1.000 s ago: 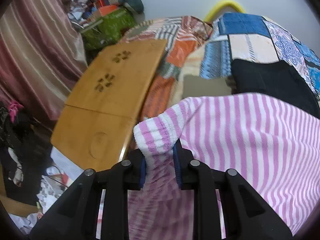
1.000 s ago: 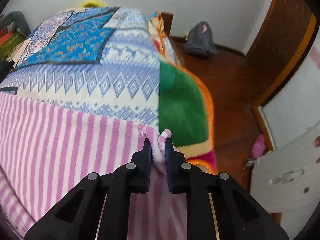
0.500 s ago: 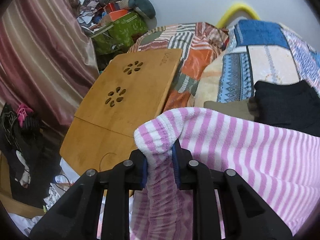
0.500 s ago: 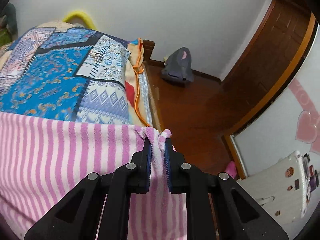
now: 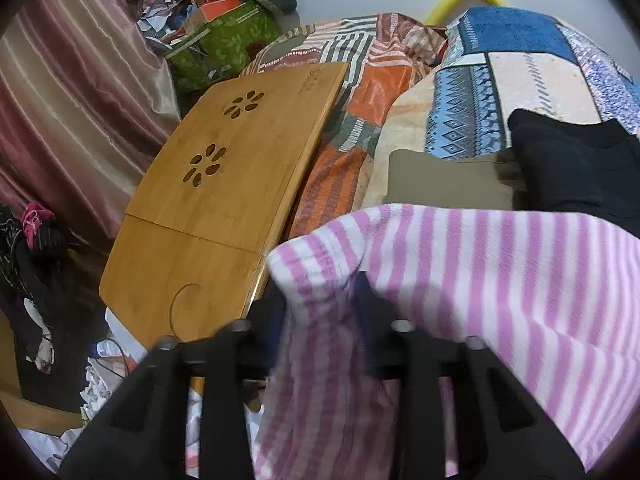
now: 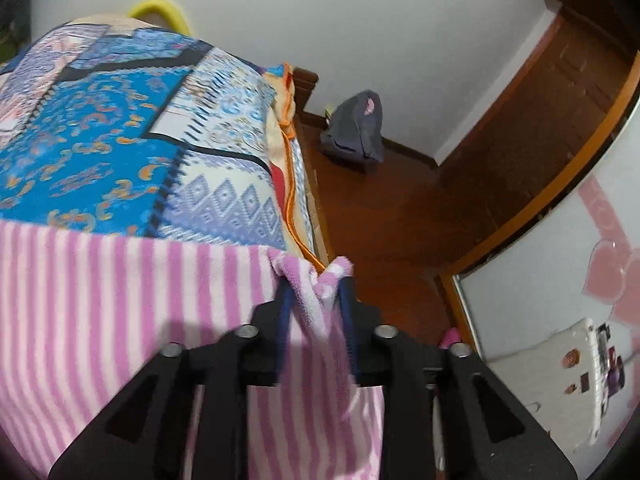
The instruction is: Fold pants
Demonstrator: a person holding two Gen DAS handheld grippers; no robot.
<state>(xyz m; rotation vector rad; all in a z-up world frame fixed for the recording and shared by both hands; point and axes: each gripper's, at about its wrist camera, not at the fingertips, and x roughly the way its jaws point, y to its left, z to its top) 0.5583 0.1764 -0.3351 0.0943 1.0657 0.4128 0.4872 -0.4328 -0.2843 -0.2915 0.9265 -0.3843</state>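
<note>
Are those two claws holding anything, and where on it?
The jaws of both have spread. The striped pants still lie between the left gripper and right gripper at two top corners, seemingly no longer pinched.

Pink-white striped fleece pants [image 5: 500, 276], draped over bed, corners raised.

Pink-and-white striped pants [image 5: 500, 280]; blue patchwork blanket [image 6: 120, 128]; tan wooden lap table [image 5: 224, 184]; maroon striped curtain [image 5: 72, 92]
</note>
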